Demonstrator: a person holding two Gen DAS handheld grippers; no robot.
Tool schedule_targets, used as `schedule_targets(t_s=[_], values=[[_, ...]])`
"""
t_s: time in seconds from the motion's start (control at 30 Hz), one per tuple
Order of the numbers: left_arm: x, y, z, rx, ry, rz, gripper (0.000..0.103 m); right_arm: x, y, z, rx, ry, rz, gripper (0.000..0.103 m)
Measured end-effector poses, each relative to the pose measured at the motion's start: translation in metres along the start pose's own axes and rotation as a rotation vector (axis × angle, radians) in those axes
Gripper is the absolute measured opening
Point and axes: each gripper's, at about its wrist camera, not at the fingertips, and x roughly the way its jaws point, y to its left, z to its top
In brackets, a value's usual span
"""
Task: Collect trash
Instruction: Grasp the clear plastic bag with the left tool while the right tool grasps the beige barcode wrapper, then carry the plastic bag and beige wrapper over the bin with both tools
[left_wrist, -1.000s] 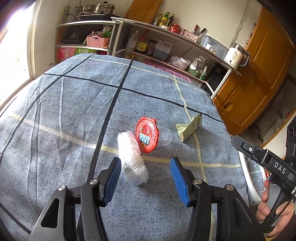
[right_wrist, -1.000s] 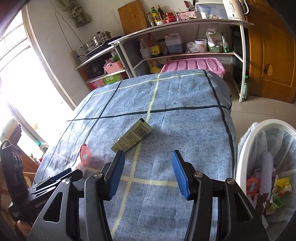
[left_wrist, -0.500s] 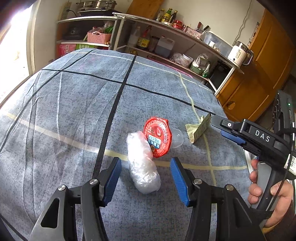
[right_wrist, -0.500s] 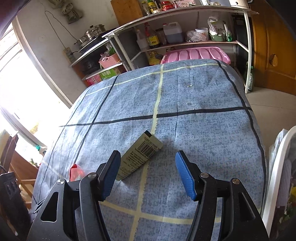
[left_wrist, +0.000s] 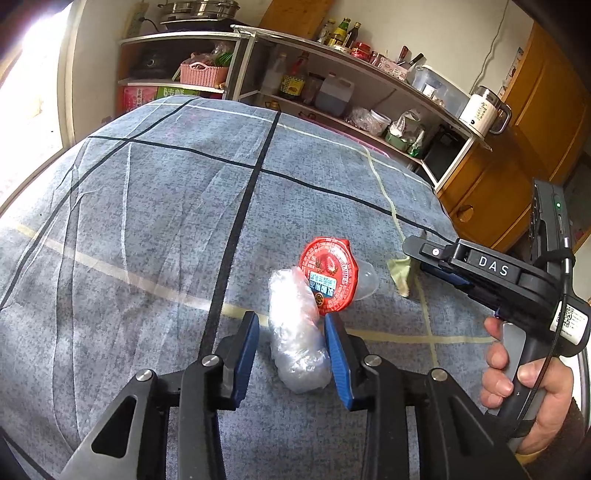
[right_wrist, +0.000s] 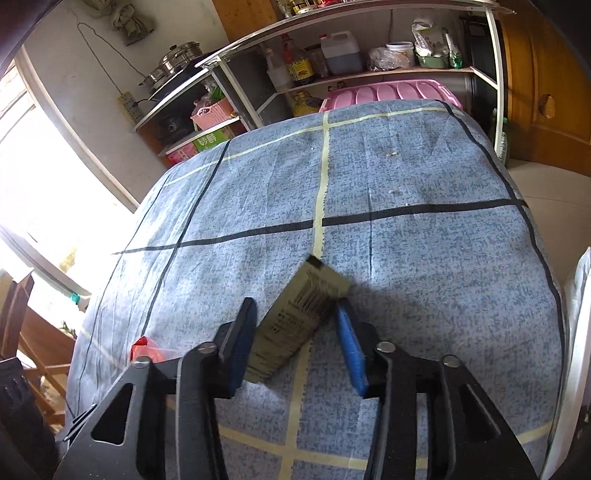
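A crumpled clear plastic bag (left_wrist: 295, 339) lies on the blue checked tablecloth (left_wrist: 147, 229), between the pads of my left gripper (left_wrist: 290, 318). Those jaws are closing: the right pad touches the bag, and a strip of cloth still shows at the left pad. Just beyond the bag lies a red-lidded clear cup (left_wrist: 328, 273) on its side. My right gripper (right_wrist: 295, 302) is closing on a flat olive-green carton (right_wrist: 295, 317) that lies slantwise, and both pads meet its edges. In the left wrist view the right gripper (left_wrist: 417, 254) reaches in from the right, with the carton's end (left_wrist: 400, 271) at its tips.
A white bin's rim (right_wrist: 576, 332) stands beside the table's right edge. A metal shelf (left_wrist: 332, 92) with bottles, tubs and pots runs behind the table, with a pink tub (right_wrist: 388, 92) under it and a wooden cabinet (left_wrist: 517, 147) to the right. A hand (left_wrist: 517, 376) holds the right gripper's handle.
Both pairs of jaws have narrowed. The right gripper came forward and down over the carton, which now sits between its pads. The left gripper closed in around the plastic bag.
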Motion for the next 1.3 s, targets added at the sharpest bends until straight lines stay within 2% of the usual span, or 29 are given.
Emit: schedule_targets(t_s=[0.07,0.3,0.4,0.47,0.53,0.63,0.87,1.07,1.3], values=[[0.0,0.0,0.0,0.0,0.0,-0.002,0.029,-0.001,0.003,-0.003,-0.029,-0.007,-0.006,0.03],[-0.006,0.003,-0.001,-0.008,-0.018,-0.008,0.029,-0.004,0.014,-0.012,-0.12,0.027,0.055,0.027],[-0.009,0.004,0.001,0.0,-0.034,0.003,0.029,-0.004,0.023,-0.015,-0.19,0.034,0.046,0.027],[-0.008,0.003,0.005,0.0,-0.037,0.0,0.029,0.0,0.03,-0.017,-0.212,0.067,0.093,0.027],[-0.003,0.0,0.011,0.012,-0.021,-0.029,0.029,0.005,0.036,-0.02,-0.215,0.099,0.139,0.027],[0.002,-0.009,0.011,0.05,0.001,-0.018,0.028,0.004,0.041,-0.024,-0.246,0.094,0.129,0.027],[-0.001,-0.009,0.009,0.067,-0.006,-0.015,0.026,0.002,0.034,-0.025,-0.236,0.104,0.19,0.027],[-0.01,-0.015,0.007,0.093,-0.02,-0.034,0.026,-0.012,0.025,-0.026,-0.21,0.07,0.222,0.027],[-0.009,-0.021,0.001,0.089,-0.004,-0.062,0.026,-0.017,0.008,-0.032,-0.148,0.092,0.262,0.027]])
